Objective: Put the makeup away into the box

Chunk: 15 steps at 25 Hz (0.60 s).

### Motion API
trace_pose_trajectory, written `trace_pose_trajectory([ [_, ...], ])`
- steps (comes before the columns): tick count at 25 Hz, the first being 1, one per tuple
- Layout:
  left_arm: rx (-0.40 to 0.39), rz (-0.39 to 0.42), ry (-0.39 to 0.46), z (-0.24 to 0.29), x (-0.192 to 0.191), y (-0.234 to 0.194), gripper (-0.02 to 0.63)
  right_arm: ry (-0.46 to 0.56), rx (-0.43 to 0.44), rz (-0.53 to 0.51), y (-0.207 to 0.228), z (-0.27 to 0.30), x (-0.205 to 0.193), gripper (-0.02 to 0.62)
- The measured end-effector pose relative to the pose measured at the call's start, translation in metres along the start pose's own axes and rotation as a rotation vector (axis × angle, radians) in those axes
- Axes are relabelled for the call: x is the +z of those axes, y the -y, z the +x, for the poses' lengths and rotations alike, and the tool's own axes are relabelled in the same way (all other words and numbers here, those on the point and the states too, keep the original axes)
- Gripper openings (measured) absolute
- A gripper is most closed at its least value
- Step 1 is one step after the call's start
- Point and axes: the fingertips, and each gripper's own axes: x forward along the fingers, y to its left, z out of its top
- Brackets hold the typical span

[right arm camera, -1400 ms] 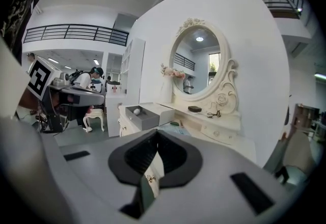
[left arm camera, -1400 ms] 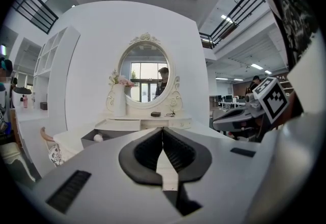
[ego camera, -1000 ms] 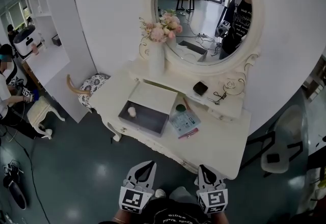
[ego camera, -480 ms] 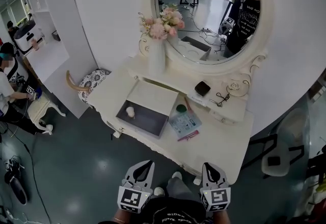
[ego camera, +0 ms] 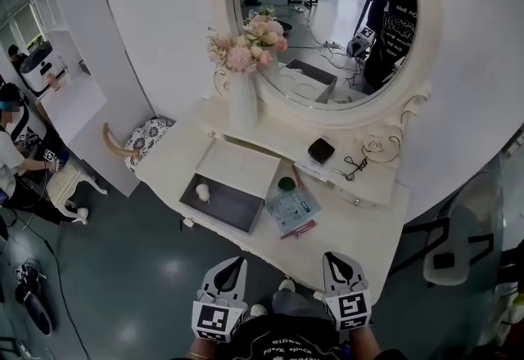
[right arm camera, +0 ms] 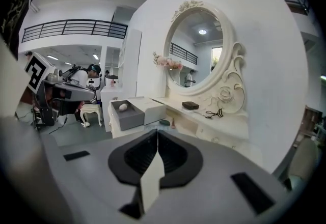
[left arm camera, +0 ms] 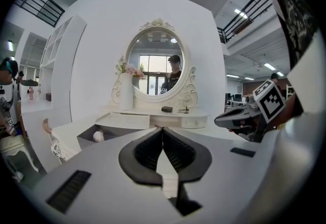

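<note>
Head view: one open box [ego camera: 225,201] and one black case [ego camera: 320,150] sit on one desk [ego camera: 354,223]. Left gripper [ego camera: 237,263] and right gripper [ego camera: 335,257] are both closed and empty.

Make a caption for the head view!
Left tongs and right tongs, both shut, face a dressing table with an open grey box.

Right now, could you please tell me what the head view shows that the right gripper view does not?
Only the head view: the teal booklet on the vanity and the floral-cushioned seat beside it. Only the right gripper view: the right gripper up close, jaws shut on nothing, and a railed balcony. Both: the oval mirror, the open grey box holding a pale makeup sponge, the black compact, the eyelash curler and the left gripper.
</note>
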Motion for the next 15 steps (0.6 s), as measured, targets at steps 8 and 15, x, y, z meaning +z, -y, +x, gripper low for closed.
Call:
trace_pose_trajectory([
  [8,0.037,-0.021,-0.024,0.01,-0.004,-0.01,0.015,-0.015,0.085,-0.014,-0.005,0.027,0.002,0.012],
  [15,0.073,-0.033,-0.033,0.013,-0.005,-0.022,0.015,-0.032,0.139,-0.022,-0.007,0.047,0.005,0.012],
])
